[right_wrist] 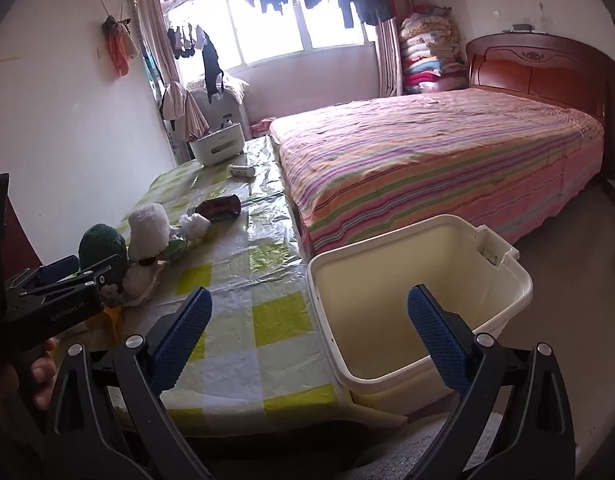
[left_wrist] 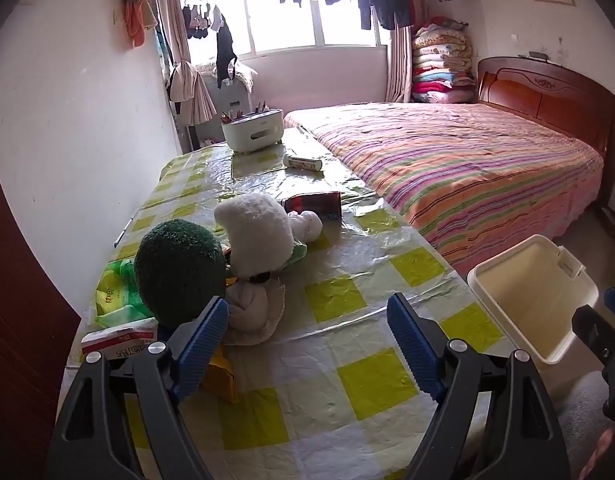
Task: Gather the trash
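- Left gripper (left_wrist: 307, 344) — jaws stood wide and empty over the checked table (left_wrist: 347, 380).
- Right gripper (right_wrist: 309, 336) — jaws wide, empty, above the near rim of the white bin (right_wrist: 503, 300).
- Trash lay at nine o'clock: red-and-white packet (left_wrist: 119, 340), green wrapper (left_wrist: 115, 296), orange scrap (left_wrist: 221, 372).
- Advice: straddle one flat piece, close fully, avoid the plush toys (left_wrist: 211, 256).

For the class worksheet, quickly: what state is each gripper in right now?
Left gripper: open, holding nothing.
Right gripper: open, holding nothing.

Open right tool (right_wrist: 309, 320) above bin (right_wrist: 507, 280)
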